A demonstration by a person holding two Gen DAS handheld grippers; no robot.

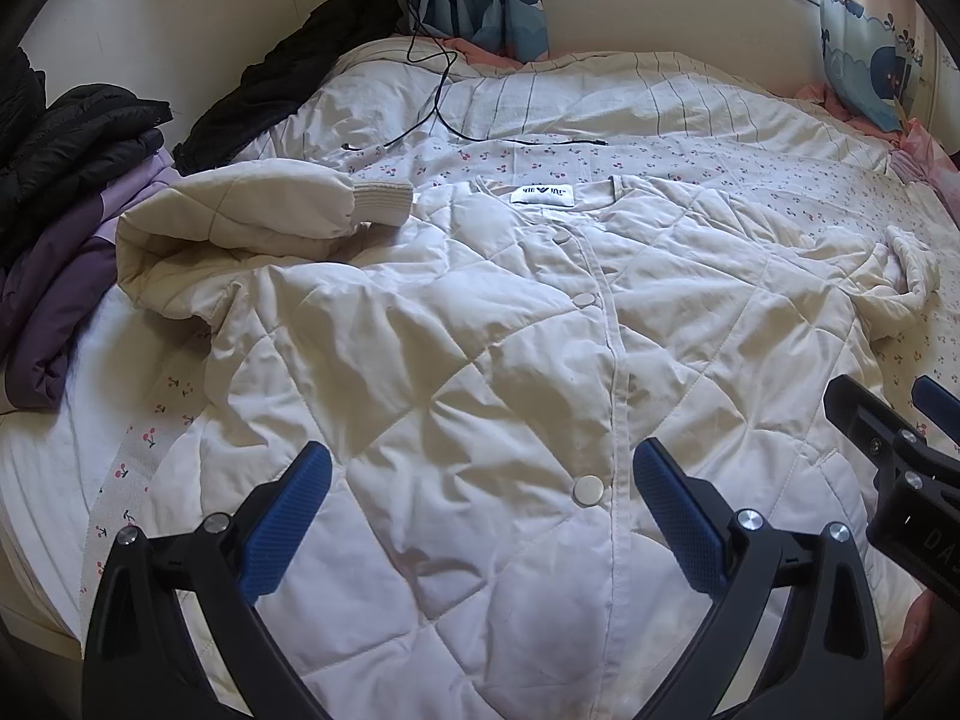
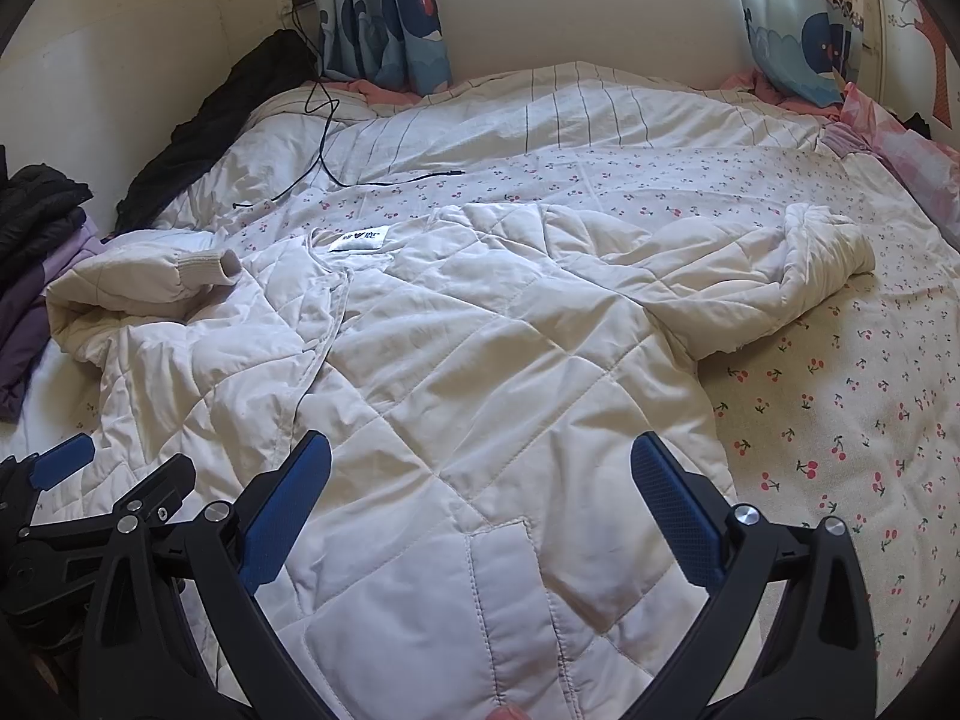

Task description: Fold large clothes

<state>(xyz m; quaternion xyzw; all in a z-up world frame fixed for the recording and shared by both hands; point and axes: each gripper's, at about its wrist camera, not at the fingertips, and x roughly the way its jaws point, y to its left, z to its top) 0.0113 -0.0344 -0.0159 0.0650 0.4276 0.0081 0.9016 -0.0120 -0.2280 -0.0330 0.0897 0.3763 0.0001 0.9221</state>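
A: Now, item one: the cream quilted padded jacket (image 1: 480,324), lying front-up across the cherry-print bedsheet (image 2: 840,420), collar toward the window, hem toward the cameras.

B: Fastening?

A: Round cream snap buttons (image 1: 588,489) down the placket; a white neck label (image 1: 542,194) shows inside the collar. The jacket's sleeve (image 1: 240,210) on the left side is folded in over the chest, its ribbed cuff (image 1: 384,201) resting near the collar. The other sleeve (image 2: 798,264) lies bunched out to the right on the sheet.

B: Item two, the tools.

A: Left gripper (image 1: 480,516): black frame, blue textured pads, jaws spread wide, poised over the lower front of the jacket, holding nothing. Right gripper (image 2: 480,516): same build, jaws likewise spread wide and empty, above the hem area beside a stitched patch pocket (image 2: 492,600). Each gripper shows at the edge of the other's view, so they sit side by side.

B: Surroundings?

A: A striped white duvet (image 2: 600,120) beyond the sheet; a black charging cable (image 2: 336,174) trailing over it from the wall socket; a black coat (image 1: 300,78) against the wall; a pile of black and purple folded garments (image 1: 54,192) at the left edge of the bed; blue cartoon-print curtains (image 2: 384,12) beneath the window.
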